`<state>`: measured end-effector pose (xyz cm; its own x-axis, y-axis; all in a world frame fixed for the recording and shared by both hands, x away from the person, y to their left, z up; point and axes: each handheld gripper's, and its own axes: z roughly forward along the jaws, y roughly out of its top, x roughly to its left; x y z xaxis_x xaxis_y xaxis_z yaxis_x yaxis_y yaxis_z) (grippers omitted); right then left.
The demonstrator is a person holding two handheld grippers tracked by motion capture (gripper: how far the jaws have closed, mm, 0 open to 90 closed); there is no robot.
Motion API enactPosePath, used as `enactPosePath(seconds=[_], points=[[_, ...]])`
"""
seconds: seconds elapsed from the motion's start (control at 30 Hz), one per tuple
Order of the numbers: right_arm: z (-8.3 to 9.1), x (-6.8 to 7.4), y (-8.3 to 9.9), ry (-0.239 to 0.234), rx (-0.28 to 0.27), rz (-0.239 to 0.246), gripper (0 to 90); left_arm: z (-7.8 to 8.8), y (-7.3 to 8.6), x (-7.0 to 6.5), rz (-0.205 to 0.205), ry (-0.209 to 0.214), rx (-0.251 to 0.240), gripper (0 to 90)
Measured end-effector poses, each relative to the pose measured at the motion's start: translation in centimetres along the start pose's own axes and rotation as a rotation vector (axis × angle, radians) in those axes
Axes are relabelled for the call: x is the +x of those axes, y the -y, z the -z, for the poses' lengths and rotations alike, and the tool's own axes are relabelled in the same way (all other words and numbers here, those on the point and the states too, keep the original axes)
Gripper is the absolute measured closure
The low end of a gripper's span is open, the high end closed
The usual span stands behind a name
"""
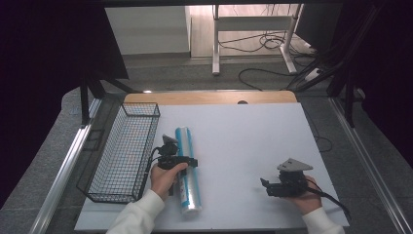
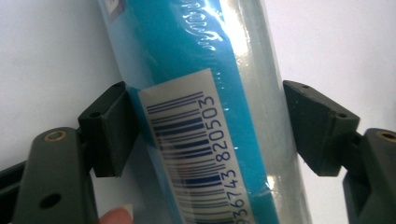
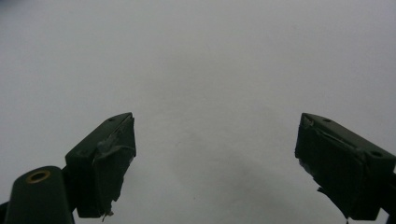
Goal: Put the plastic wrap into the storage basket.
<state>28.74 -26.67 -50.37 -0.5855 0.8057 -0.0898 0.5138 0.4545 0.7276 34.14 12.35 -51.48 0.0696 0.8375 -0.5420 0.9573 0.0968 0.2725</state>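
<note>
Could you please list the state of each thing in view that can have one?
Blue roll: lying flat on the table, wrapped in clear plastic, barcode label up.
Wire basket: upright, empty, left of the roll.
Left tool: open, jaws astride the roll, one touching it, the other apart.
Right tool: open, holding nothing, over bare table.

A lab-like recording bay: dark curtains (image 1: 44,73), floor cables (image 1: 272,44), a white worktable (image 1: 243,141) on metal rails (image 1: 63,170).

Blue and clear plastic roll (image 1: 188,168) with white barcode label (image 2: 194,154), black wire basket (image 1: 125,152), white table (image 1: 253,146)
</note>
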Motion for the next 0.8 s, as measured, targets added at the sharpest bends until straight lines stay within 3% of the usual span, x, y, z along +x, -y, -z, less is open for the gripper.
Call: enactPosePath(seconds=[0.1,0.2,0.27,0.47,0.53,0.7,0.8], points=[[0.0,0.0,0.0,0.005,0.002,0.001,12.8,0.3,-0.1,0.1,0.018,0.022,-0.002,27.5],[0.0,0.0,0.0,0.008,0.004,0.001,12.9,1.0,-0.2,0.1,0.001,0.041,-0.014,31.4],[0.0,0.0,0.0,0.009,0.004,0.001,12.8,0.8,-0.1,-0.1,-0.046,0.006,-0.015,31.4],[0.0,0.0,0.0,0.015,0.008,0.001,12.8,0.7,-0.2,-0.7,-0.077,-0.028,0.004,30.9],[-0.1,0.0,0.0,0.017,0.009,0.001,12.9,0.3,-0.4,-1.1,-0.091,-0.054,0.033,30.2],[-0.1,0.0,0.0,0.019,0.012,0.002,12.9,-0.6,-0.5,-1.6,-0.101,-0.059,0.053,29.3],[-0.1,-0.1,0.0,0.023,0.016,0.003,12.9,-1.1,-0.5,-2.0,-0.13,-0.072,0.075,30.0]])
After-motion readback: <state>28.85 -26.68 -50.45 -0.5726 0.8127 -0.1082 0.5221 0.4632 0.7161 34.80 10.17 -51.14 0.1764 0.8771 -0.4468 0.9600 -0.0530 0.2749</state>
